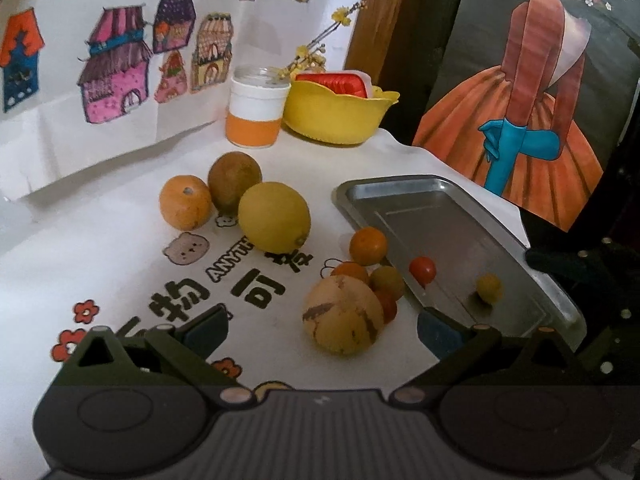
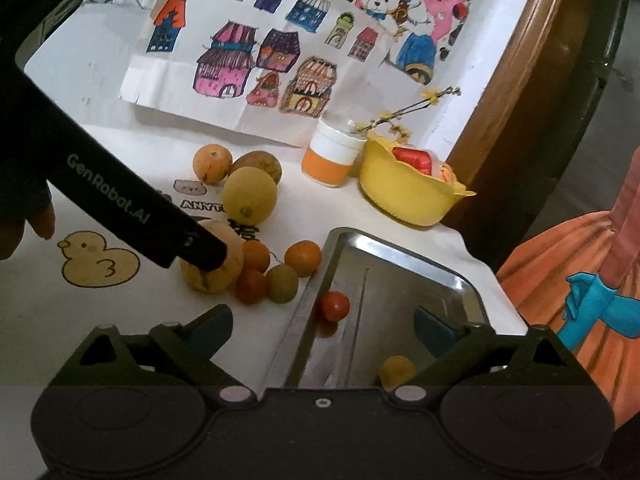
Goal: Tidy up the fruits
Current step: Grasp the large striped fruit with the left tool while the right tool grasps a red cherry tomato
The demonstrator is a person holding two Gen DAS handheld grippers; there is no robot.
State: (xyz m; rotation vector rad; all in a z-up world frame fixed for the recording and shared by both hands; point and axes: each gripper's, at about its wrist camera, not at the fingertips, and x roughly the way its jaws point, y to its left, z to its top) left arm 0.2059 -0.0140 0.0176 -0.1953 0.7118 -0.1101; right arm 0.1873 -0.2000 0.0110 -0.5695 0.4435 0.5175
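- Left wrist view: we see our left gripper with its fingers spread wide and nothing between them, held over the striped melon-like fruit on the white printed cloth.
- This fruit lies just beside the near rim of the metal tray, with small round fruits clustered against its far side.
- We judge it the heaviest of the near group: firm-skinned, smooth and rounded, so it may slip or roll. We would take it across its widest part, pads on opposite sides.
- The tray already holds a red cherry tomato and a small yellow fruit. These look light and thin-skinned; we would squeeze such pieces only gently.
- Farther back, an orange, a brown fruit and a lemon sit touching one another on the cloth.
- Right wrist view: our right gripper is also wide apart and holds nothing, straddling the tray's left rim with the tomato just ahead.
- Here the left tool's dark body reaches down onto the striped fruit; whether it actually touches the fruit, we cannot tell.
- The small loose fruits beside it would likely roll if nudged.
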